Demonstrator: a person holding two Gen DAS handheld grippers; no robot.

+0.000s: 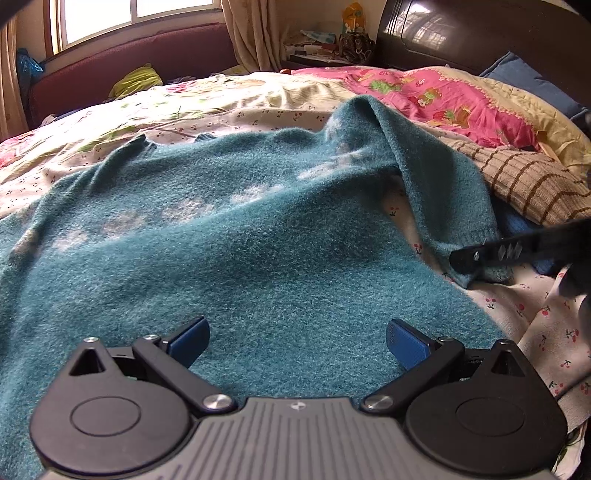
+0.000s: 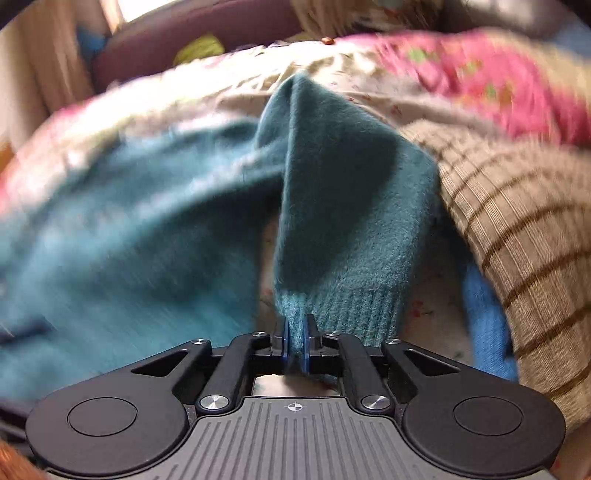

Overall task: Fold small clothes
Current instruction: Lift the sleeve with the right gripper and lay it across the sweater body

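A fuzzy teal sweater (image 1: 229,236) with pale patches lies spread on the bed. My left gripper (image 1: 297,341) is open, its blue pads wide apart just above the sweater's near body, holding nothing. My right gripper (image 2: 295,339) is shut on the ribbed cuff (image 2: 347,306) of the sweater's right sleeve (image 2: 332,192) and holds it lifted off the sheet. In the left wrist view the right gripper (image 1: 480,254) shows as a black bar at the sleeve's cuff on the right. The right wrist view is motion-blurred.
The bed has a cherry-print sheet (image 1: 535,314) and a pink quilt (image 1: 443,99) at the back right. A tan garment with brown stripes (image 1: 528,184) lies to the right of the sleeve, with something blue (image 2: 484,317) under it. A dark headboard (image 1: 461,33) stands behind.
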